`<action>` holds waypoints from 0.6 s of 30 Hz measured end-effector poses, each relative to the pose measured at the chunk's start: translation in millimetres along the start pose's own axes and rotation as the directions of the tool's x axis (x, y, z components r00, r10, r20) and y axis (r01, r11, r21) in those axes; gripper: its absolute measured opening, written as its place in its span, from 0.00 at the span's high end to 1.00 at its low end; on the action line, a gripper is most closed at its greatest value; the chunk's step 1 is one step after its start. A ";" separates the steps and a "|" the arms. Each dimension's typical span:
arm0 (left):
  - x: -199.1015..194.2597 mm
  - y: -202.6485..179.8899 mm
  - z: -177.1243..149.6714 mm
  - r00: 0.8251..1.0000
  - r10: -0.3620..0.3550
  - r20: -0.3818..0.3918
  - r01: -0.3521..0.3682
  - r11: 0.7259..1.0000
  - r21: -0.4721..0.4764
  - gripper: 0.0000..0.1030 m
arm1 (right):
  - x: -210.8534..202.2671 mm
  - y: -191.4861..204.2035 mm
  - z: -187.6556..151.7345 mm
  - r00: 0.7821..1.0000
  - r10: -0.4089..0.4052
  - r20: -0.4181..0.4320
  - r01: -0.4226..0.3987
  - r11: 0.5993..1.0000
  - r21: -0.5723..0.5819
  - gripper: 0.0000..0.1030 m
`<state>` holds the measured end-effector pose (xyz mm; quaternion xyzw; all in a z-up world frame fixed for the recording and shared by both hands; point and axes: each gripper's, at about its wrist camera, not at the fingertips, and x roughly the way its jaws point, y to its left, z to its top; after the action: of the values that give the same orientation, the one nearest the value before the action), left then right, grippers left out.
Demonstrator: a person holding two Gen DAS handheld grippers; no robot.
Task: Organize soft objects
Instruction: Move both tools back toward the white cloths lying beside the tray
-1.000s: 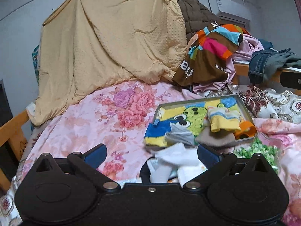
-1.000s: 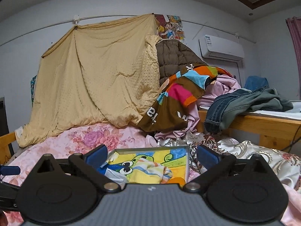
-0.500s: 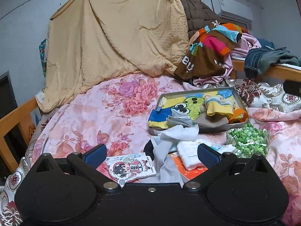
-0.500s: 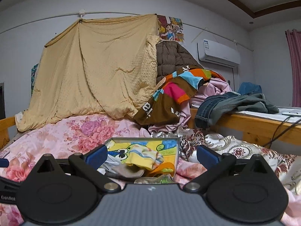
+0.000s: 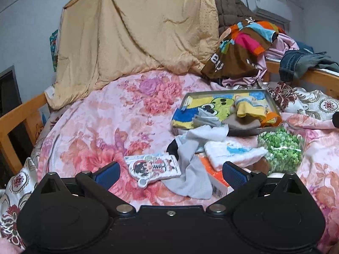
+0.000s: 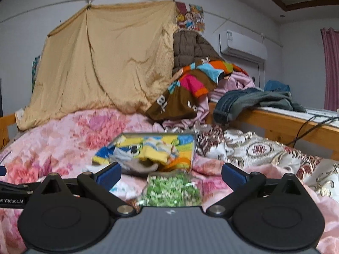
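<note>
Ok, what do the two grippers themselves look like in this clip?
Both share one build: black plastic bodies with two round discs, silver pivot screws and blue pads. The left gripper has a plain black centre plate; the right gripper has a grey ribbed one with a small white logo. No sleeves or hands show.

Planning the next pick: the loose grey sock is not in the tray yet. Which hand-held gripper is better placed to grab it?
Left. The left hand-held gripper is open with the crumpled grey sock lying between its fingers. The right hand-held gripper, also open, faces the clear bag of green pieces instead.
</note>
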<state>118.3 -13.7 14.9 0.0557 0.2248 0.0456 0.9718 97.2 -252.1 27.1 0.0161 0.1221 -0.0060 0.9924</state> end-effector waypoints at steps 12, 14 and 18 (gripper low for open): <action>8.7 22.8 -9.9 0.991 0.061 -0.120 -0.071 0.994 -0.080 0.01 | 13.7 6.9 -13.6 0.979 0.035 -0.201 -0.033 0.999 0.016 0.00; 11.9 25.1 -10.3 0.987 0.078 -0.144 -0.090 0.992 -0.085 0.01 | 16.4 8.2 -15.0 0.973 0.044 -0.227 -0.042 0.999 0.014 0.00; 15.8 28.5 -11.1 0.979 0.100 -0.177 -0.119 0.987 -0.104 0.01 | 24.0 15.4 -18.9 0.957 0.043 -0.287 -0.050 0.999 -0.020 0.00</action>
<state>125.7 17.2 1.8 0.0083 0.3011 0.1166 0.9464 116.2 -236.2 3.4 0.0061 0.2640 0.0214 0.9643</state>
